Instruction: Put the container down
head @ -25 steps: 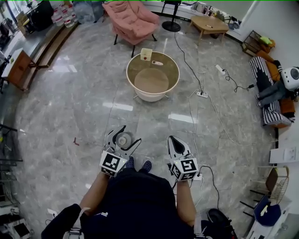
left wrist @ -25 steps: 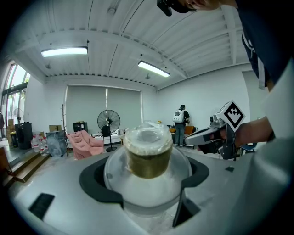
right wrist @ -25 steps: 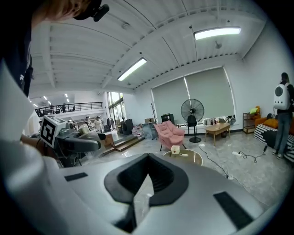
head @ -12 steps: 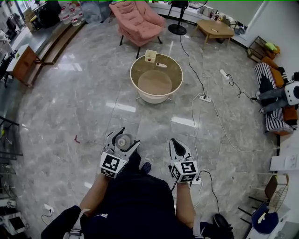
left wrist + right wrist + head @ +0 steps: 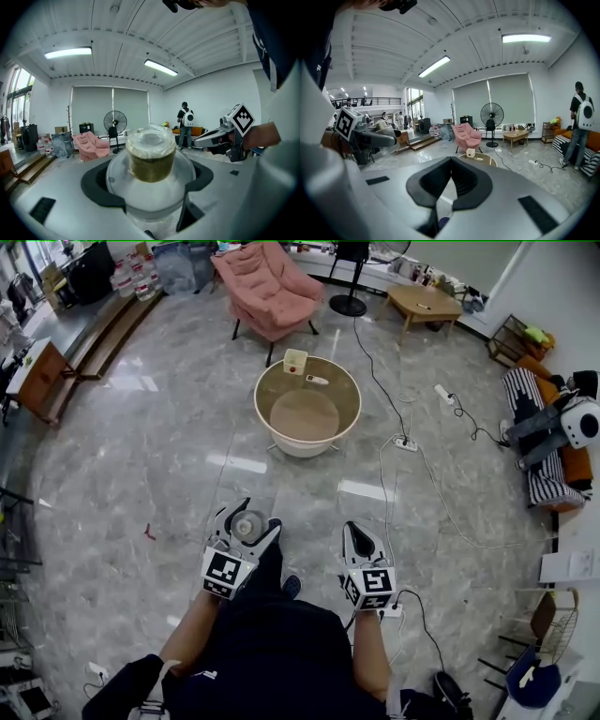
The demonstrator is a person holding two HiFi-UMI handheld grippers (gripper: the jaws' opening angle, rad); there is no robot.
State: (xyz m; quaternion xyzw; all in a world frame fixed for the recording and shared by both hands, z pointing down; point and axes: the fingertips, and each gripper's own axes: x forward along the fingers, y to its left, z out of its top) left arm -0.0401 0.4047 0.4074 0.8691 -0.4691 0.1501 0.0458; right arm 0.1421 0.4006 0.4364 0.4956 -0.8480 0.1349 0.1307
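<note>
My left gripper [image 5: 247, 519] is shut on a clear round container [image 5: 248, 522] with a plastic-wrapped lid. In the left gripper view the container [image 5: 150, 164] fills the space between the jaws, its brownish neck upright. My right gripper [image 5: 357, 538] is shut with nothing in it; in the right gripper view [image 5: 449, 183] its dark pads meet. Both grippers hang at waist height over the marble floor. A round beige table [image 5: 307, 406] with a raised rim stands ahead, carrying a small white box [image 5: 295, 360] and a small flat item.
A pink armchair [image 5: 267, 285] and a standing fan are behind the round table. A wooden coffee table [image 5: 426, 302] is at the back right. White cables and power strips [image 5: 405, 442] trail across the floor on the right. A person with a backpack [image 5: 580, 123] stands by a sofa.
The view has shifted a little as the person walks towards the round table. Both grippers keep their hold and their place before the body.
</note>
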